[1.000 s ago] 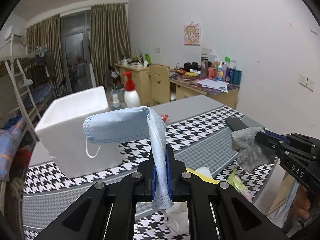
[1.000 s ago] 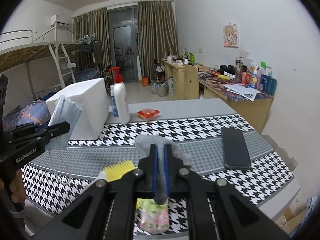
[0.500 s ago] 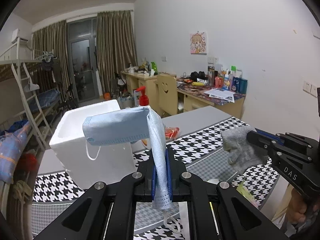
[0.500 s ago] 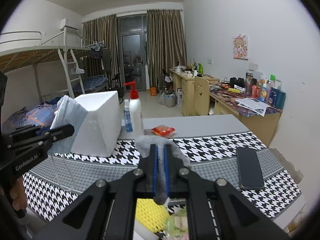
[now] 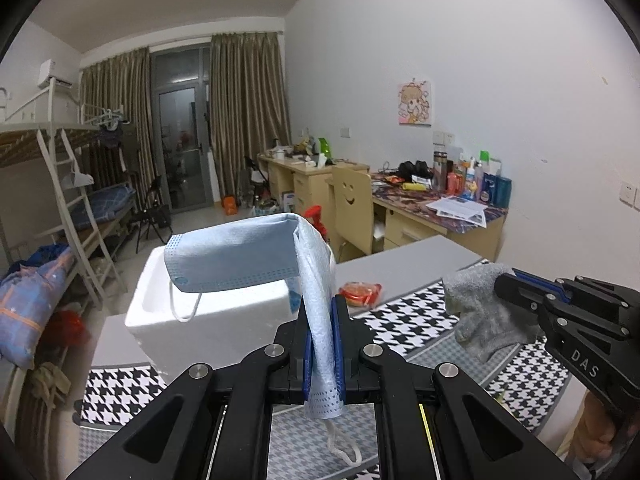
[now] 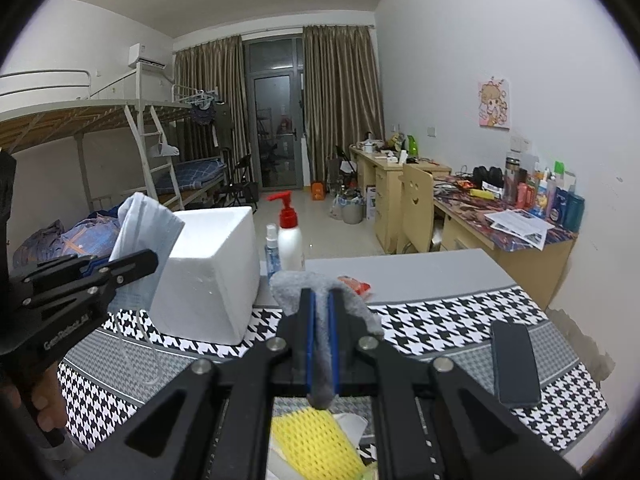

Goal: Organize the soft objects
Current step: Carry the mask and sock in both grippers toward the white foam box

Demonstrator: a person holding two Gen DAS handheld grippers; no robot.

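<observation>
My left gripper (image 5: 320, 312) is shut on a light blue face mask (image 5: 240, 256) and holds it in the air above the table; the mask drapes to the left, its ear loops hanging. It also shows in the right wrist view (image 6: 144, 240). My right gripper (image 6: 322, 308) is shut on a grey sock (image 6: 352, 300), also lifted; the sock shows in the left wrist view (image 5: 480, 312) at the right. A white foam box (image 6: 208, 272) stands open on the table's far left, beyond the mask (image 5: 216, 312).
The table has a houndstooth cloth (image 6: 440, 320). On it are a black phone (image 6: 514, 362), a red-pump bottle (image 6: 290, 236), a small spray bottle (image 6: 271, 248), a red snack packet (image 5: 358, 292) and a yellow mesh item (image 6: 316, 440) below my right gripper.
Both grippers have risen and tilted upward with the mask and sock still held; the table sits lower in both views and the foam box's open top now shows.
</observation>
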